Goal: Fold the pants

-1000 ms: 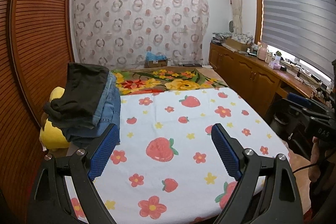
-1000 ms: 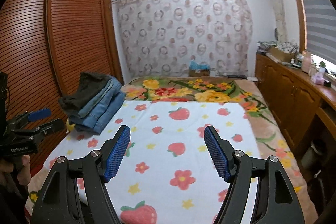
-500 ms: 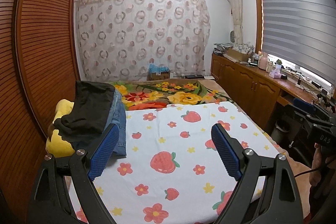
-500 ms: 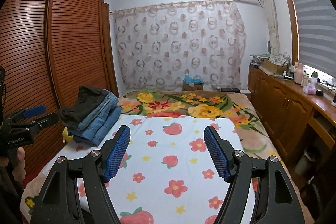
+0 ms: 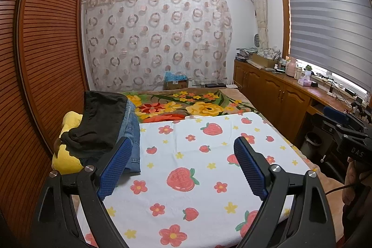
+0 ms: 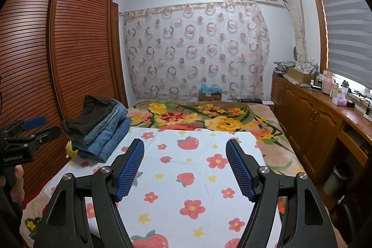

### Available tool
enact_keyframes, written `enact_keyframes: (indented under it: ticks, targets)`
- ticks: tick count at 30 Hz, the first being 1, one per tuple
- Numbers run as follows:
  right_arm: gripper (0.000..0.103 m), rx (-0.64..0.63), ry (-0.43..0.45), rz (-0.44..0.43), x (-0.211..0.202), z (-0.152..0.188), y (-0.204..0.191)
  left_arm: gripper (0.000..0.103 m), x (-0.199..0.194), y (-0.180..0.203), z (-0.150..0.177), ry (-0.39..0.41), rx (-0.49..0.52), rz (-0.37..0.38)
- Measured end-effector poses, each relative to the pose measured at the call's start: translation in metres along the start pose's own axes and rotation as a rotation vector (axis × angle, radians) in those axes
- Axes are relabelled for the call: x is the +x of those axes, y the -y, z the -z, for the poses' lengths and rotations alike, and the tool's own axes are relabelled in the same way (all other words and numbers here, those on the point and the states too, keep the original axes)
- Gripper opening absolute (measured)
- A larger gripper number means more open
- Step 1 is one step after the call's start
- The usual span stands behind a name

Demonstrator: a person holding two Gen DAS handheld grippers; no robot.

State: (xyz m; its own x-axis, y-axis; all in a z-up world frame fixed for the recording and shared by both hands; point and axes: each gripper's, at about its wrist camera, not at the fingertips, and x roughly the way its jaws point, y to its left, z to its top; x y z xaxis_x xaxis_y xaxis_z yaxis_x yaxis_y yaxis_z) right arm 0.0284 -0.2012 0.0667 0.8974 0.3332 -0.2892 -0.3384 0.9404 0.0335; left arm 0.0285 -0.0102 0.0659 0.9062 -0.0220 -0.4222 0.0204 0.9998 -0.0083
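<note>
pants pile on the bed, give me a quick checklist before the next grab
1. Left gripper empty, jaws apart: ok.
2. Right gripper empty, jaws apart: ok.
3. Pile within view at the bed's left edge, by the wardrobe: ok.
4. Top piece to take is the black one, lying free on the jeans: ok.
5. Strawberry sheet bare for spreading pants: ok.
6. Whether the pile's pants are already folded or need folding: cannot tell.
</note>
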Motion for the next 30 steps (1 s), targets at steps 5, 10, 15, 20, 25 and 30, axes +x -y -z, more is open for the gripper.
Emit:
enact_keyframes:
  ticks: [5, 10, 15, 20, 25, 30]
  targets:
    - [0.075, -0.001, 0.001, 0.001, 0.0003, -0.001, 0.001, 0.09, -0.0006, -0.0003, 0.0002, -0.001, 0.0, -0.001]
    - [0.075, -0.002, 0.001, 0.001, 0.0004, -0.001, 0.0013, 0.09, -0.0003, -0.0003, 0.0001, -0.001, 0.0, -0.002]
    - [0.075, -0.002, 0.001, 0.0, 0.0005, -0.0009, 0.0015, 0.09, -0.0004, -0.0001, 0.0001, -0.001, 0.0, -0.001]
    - [0.075, -0.001, 0.001, -0.004, -0.001, -0.0004, 0.0013, 0.09, -0.0007, 0.0002, 0.0, -0.001, 0.002, -0.001]
    - [0.075, -0.003, 0.0, -0.002, -0.001, -0.0004, 0.0015, 0.09, -0.0021, 0.0004, 0.001, -0.002, 0.002, 0.0]
    - [0.075, -0.004, 0.001, -0.003, -0.0012, -0.0002, 0.002, 0.09, -0.0011, 0.0006, 0.001, -0.002, 0.002, 0.0]
